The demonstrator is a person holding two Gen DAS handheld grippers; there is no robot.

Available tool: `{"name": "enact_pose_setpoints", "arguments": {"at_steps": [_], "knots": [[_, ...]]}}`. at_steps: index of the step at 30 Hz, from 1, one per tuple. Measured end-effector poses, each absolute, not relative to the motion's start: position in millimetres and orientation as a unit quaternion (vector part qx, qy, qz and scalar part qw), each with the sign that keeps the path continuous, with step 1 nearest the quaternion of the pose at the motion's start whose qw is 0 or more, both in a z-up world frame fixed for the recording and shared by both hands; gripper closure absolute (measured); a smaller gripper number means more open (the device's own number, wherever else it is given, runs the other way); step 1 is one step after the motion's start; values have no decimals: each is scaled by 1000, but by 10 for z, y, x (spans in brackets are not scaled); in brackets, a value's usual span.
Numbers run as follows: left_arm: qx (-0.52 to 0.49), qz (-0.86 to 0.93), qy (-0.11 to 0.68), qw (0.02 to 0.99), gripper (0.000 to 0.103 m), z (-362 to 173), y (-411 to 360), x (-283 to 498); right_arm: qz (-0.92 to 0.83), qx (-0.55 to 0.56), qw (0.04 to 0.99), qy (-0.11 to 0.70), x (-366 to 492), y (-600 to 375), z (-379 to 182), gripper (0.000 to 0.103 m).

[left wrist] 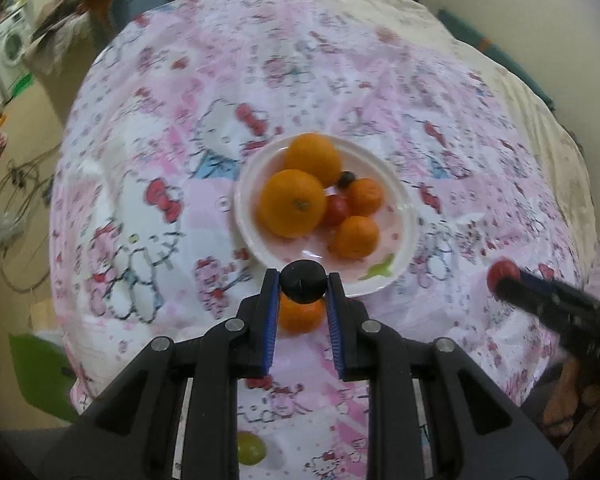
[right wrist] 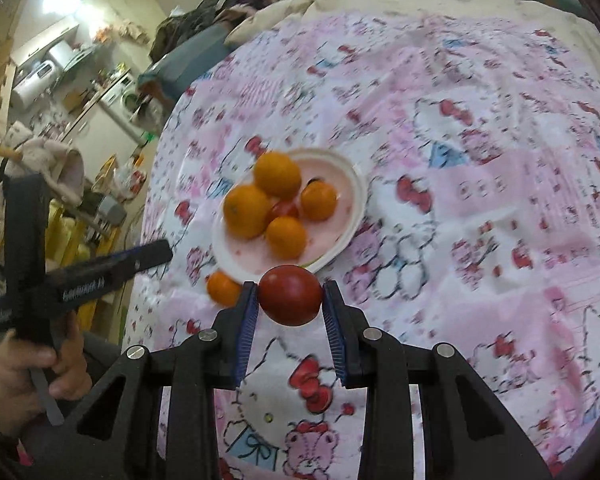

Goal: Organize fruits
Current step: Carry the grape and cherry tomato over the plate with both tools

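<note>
A white plate (left wrist: 404, 248) on the pink patterned cloth holds several oranges (left wrist: 293, 209), a small red tomato (left wrist: 336, 209) and a dark grape (left wrist: 346, 179). My left gripper (left wrist: 303, 283) is shut on a dark round grape (left wrist: 302, 282) just in front of the plate's near rim. My right gripper (right wrist: 290, 295) is shut on a red tomato (right wrist: 290, 295), held above the cloth near the plate (right wrist: 354, 196). In the left wrist view the right gripper (left wrist: 508, 276) comes in from the right with the tomato (left wrist: 502, 271) at its tip.
One orange (left wrist: 300, 316) lies on the cloth beside the plate, also seen as the loose orange (right wrist: 223, 289). A green grape (left wrist: 251, 448) lies near the cloth's front edge. The bed's left edge drops to a cluttered floor. A hand (right wrist: 24, 364) holds the left gripper (right wrist: 100, 272).
</note>
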State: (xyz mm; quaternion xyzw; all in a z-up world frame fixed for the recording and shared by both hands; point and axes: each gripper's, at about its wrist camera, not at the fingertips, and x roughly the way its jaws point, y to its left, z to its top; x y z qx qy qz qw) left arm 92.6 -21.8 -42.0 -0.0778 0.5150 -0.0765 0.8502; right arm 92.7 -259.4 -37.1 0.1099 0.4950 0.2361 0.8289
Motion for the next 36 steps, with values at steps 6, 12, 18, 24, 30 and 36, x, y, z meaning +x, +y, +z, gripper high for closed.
{"name": "enact_pose_setpoints", "arguments": {"at_steps": [6,12,18,24,30,36], "knots": [[-55,-78,516,851,84,-459,-317,989,231,123,838,479,1113,-2692,-289,69],[-50,-77,529,843,84,-551,-351,1127,232,141,836,477,1332,-2703,-310,69],[-39,-92,539,837,84,-646,-459,1172,226,148,828,491,1542,-2700,-434,69],[-34,-103,544,832,84,-774,-578,1275,234,147,811,516,1680,-2563,-629,69],[-35,-100,548,830,83,-935,-644,1414,238,133,794,543,1796,-2366,-876,69],[-58,-91,551,828,83,-1004,-588,1485,233,142,787,553,1856,-2322,-989,68]]}}
